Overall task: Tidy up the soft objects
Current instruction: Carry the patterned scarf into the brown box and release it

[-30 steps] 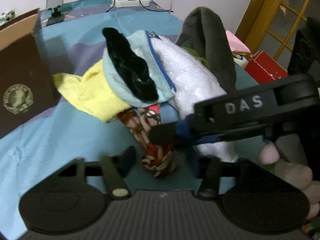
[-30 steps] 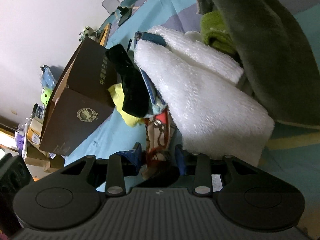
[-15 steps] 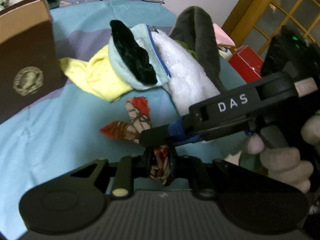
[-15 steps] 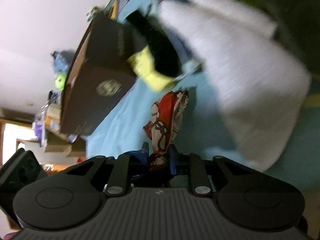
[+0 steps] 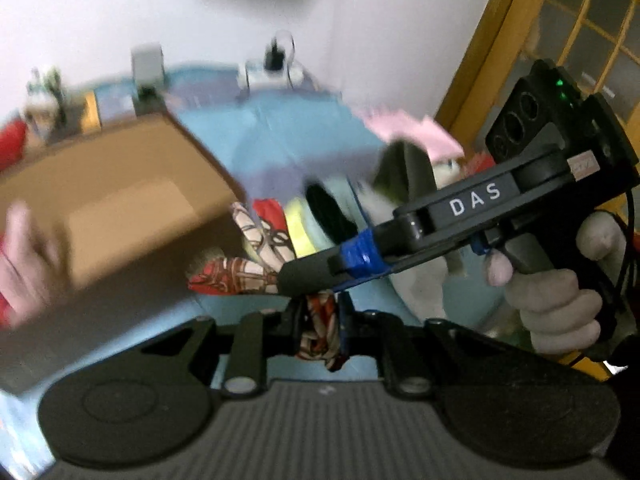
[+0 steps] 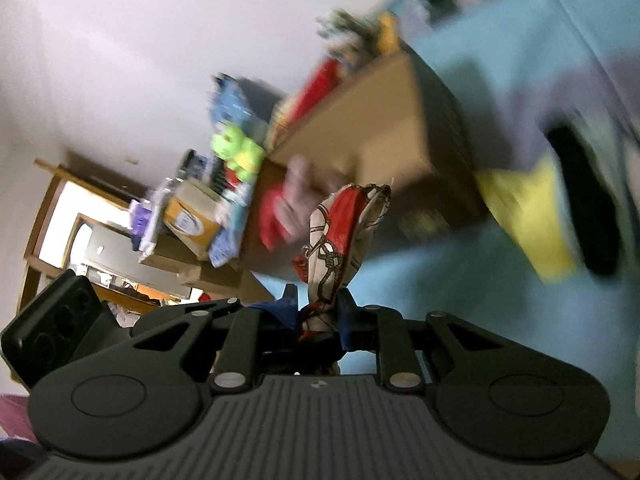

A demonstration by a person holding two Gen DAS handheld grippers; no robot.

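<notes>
Gaping cardboard box [image 5: 120, 200] behind gripper-clamped patterned cloth [image 5: 320, 332].

White "DAS" stands on the right gripper [image 5: 312, 286] arm.

Patterned scarf [image 5: 256, 256] is up off the blue bedding, red and cream with a dark rope-and-chain print, bunched into a twist at low centre of the left view; one end fans out leftward, another stands up just above it. In the right view the scarf [image 6: 340, 240] rises as a crumpled upright column at centre frame. Behind, blurred: yellow cloth [image 6: 528, 220] and black cloth [image 6: 584, 204] lie together at right, a pale blue piece beside them
</notes>
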